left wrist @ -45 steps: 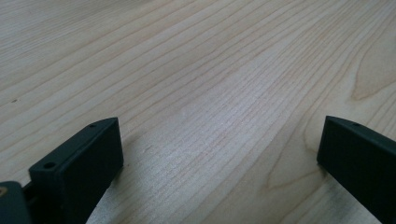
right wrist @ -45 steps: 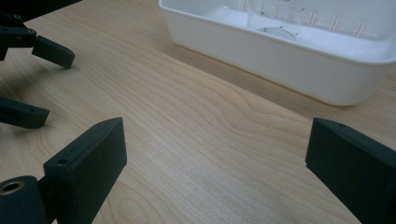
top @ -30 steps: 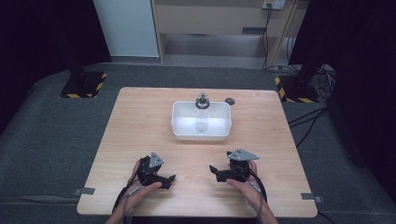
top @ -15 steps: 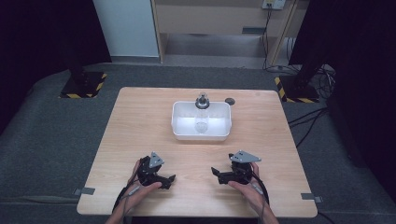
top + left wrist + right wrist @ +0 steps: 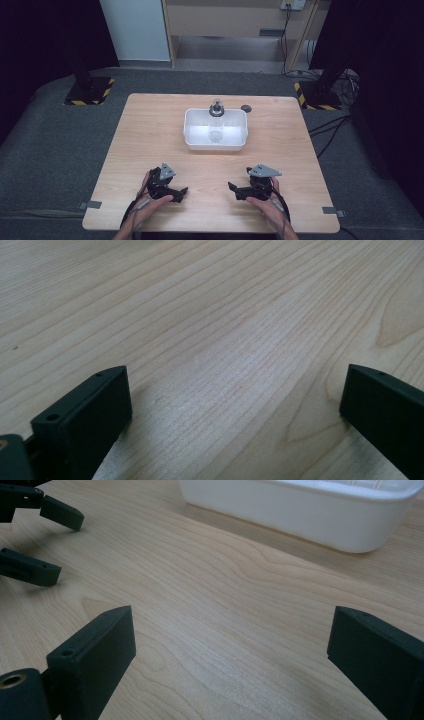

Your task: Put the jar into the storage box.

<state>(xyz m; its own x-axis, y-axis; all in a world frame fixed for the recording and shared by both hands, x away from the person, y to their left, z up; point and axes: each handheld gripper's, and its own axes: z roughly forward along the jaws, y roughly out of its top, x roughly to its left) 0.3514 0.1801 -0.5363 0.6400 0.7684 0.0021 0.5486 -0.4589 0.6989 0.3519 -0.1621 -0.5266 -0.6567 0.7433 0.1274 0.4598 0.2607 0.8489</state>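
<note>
Your left gripper [image 5: 181,191] and right gripper [image 5: 233,188] stay low on the tabletop [image 5: 150,135], barely moved. Both jaws are spread wide, holding nothing. The white tub [image 5: 192,131] sits unchanged.

Table [image 5: 150,145] pale matt wood; tub [image 5: 192,135] smooth glossy white plastic.

Light wooden table [image 5: 150,135] with a white plastic tub [image 5: 191,131] sitting toward the far middle, a small dark round thing [image 5: 245,108] (can't tell what it is) just past its far right corner, and both grippers resting near the front edge.
</note>
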